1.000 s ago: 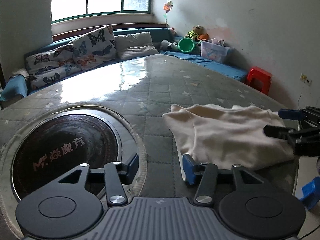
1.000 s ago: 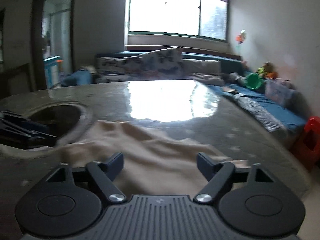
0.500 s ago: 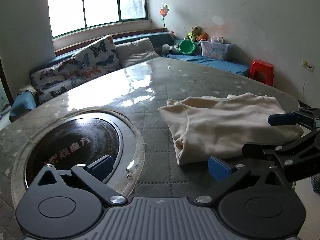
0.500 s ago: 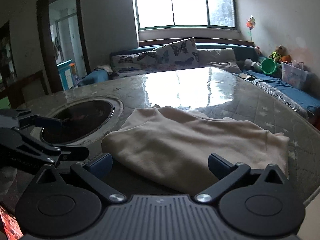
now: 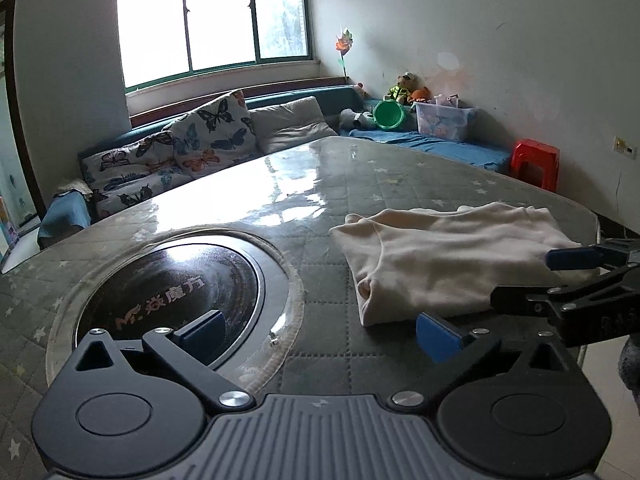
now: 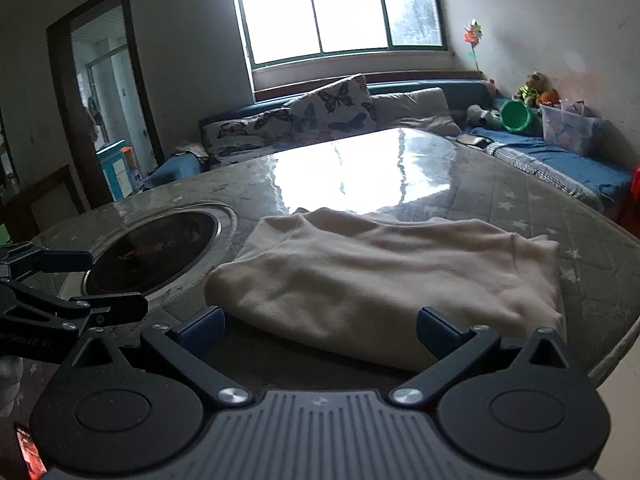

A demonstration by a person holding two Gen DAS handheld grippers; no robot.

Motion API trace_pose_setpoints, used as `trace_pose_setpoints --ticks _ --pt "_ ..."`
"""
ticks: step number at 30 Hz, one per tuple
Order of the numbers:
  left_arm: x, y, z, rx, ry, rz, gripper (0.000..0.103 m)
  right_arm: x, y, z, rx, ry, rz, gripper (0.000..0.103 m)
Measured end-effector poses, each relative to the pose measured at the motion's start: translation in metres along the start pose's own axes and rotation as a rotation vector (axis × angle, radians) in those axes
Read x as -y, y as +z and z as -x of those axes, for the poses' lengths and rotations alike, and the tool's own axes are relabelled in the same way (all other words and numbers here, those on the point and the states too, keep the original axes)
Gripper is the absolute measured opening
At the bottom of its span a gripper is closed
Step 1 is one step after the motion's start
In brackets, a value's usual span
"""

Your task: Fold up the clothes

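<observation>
Cream garment folded near table edge; both jaws wide, empty.

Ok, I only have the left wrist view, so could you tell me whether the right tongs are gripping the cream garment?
Observer: No. The right tongs stand wide open, and the folded cream garment lies just ahead of them, unpinched.
Operator: Thank you. How does its right end look?
Observer: Stacked layers show there, lying close to the table rim.
Operator: And my left tongs, seen from the side?
Observer: The left tongs are open beside the round black plate, apart from the garment.
</observation>
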State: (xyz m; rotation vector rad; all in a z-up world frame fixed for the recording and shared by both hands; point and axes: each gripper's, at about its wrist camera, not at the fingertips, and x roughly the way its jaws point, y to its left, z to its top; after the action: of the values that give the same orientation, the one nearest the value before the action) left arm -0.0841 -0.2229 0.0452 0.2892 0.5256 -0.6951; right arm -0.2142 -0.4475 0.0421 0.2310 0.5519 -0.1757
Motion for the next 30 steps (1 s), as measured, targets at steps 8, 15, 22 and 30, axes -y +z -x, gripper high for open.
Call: trace_pose_setpoints --ticks 8,15,22,30 --pt "-0.015 -0.006 0.018 0.028 0.062 0.041 0.103 -0.020 0.005 -0.005 -0.002 0.053 0.077 0.103" --pt "-0.046 -0.016 0.028 0.017 0.171 0.091 0.103 -0.051 0.016 -0.021 0.008 0.158 0.167 0.103" --pt "-0.094 -0.034 0.039 -0.012 0.336 0.166 0.103 -0.089 0.029 -0.062 -0.028 0.291 0.247 0.103" --pt "-0.147 -0.068 0.051 -0.100 0.521 0.257 0.103 -0.138 0.038 -0.123 -0.104 0.393 0.334 0.103"
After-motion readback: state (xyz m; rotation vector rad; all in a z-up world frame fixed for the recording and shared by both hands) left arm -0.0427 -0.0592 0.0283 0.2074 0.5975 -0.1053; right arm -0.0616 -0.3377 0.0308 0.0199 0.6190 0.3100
